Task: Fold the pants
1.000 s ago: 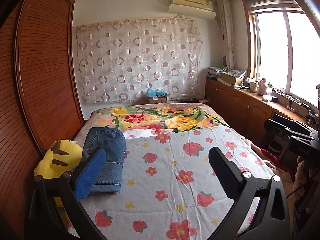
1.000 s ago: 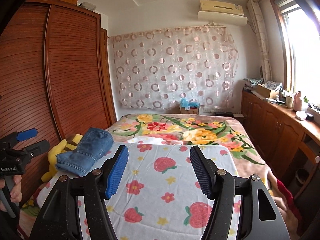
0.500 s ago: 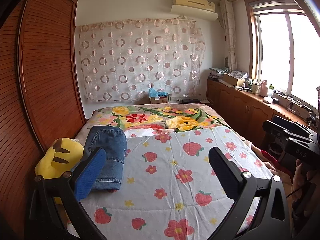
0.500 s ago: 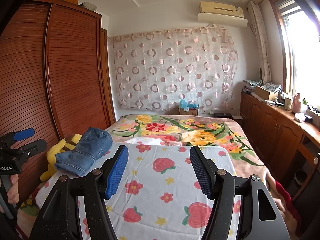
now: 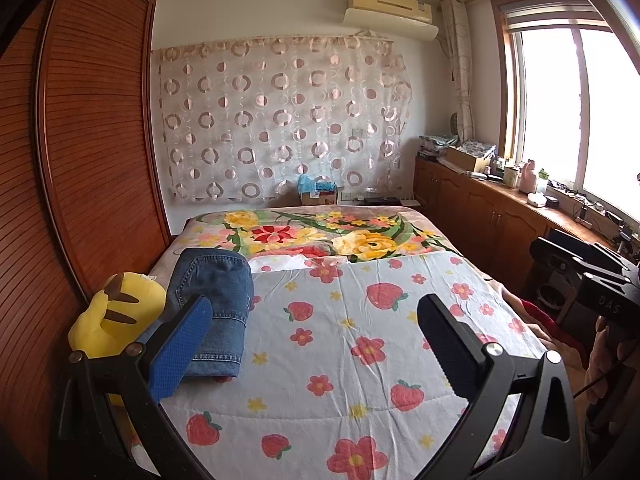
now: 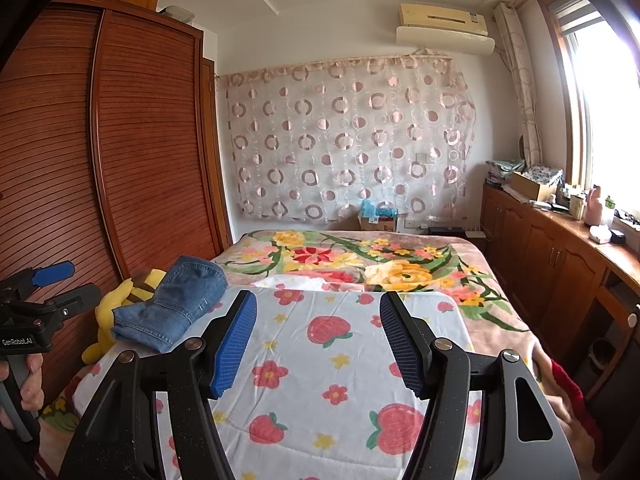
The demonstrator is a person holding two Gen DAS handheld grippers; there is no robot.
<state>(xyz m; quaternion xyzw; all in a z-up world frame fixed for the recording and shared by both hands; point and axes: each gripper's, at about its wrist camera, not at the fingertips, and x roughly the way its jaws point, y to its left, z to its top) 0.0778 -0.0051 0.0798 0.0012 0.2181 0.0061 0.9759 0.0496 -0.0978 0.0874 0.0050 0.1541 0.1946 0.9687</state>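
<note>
Both wrist cameras look from the foot along the bed (image 5: 360, 360), sharing the curtain (image 6: 348, 140) wall.

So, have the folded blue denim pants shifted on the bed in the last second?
No. The folded blue denim pants still lie against the yellow plush toy, same spot.

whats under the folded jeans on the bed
The folded jeans lie on the strawberry-print quilt, their far end propped on the yellow plush toy. A bit of red peeks from under the near hem; what it is, and anything else beneath, is covered.
</note>
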